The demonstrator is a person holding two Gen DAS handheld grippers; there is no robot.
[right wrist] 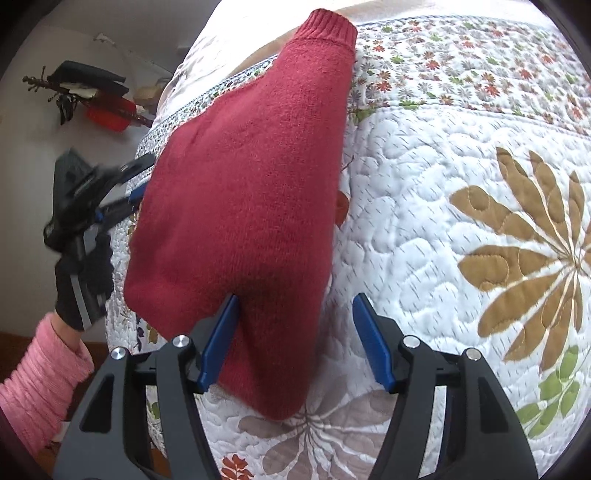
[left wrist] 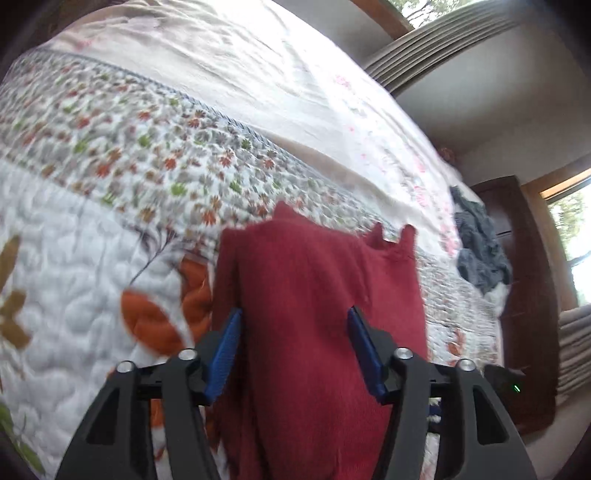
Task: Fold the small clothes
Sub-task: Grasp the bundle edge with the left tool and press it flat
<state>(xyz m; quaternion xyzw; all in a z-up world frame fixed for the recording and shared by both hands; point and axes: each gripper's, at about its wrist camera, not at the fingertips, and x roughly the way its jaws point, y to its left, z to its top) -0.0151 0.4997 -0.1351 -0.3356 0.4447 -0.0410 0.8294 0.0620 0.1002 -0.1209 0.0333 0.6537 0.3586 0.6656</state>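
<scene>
**Operator:** Since the red knit garment (right wrist: 240, 206) lies flat on the quilted bedspread (right wrist: 443, 229), I judge it soft, light and limp, with no stiffness to carry a fold by itself. Working left to right in my right wrist view: a gloved hand (right wrist: 79, 280) with a pink sleeve (right wrist: 37, 384) holds the left gripper (right wrist: 138, 177) at the garment's left edge; it is blurred, but its fingers look parted there. The garment runs up to a ribbed cuff (right wrist: 330, 29).

**Inspector:** And your right gripper (right wrist: 291, 339)?

**Operator:** Fingers apart, clamped on nothing, straddling the garment's near right edge. I would grip at hems or the ribbing, where the knit is thicker and should slip less.

**Inspector:** What does the other camera add?

**Operator:** My left wrist view confirms that gripper is spread apart over the red cloth, and alone shows a grey crumpled garment (left wrist: 480, 243) well apart at the bed's far right. Only the right view shows the cuff and the hand.
</scene>
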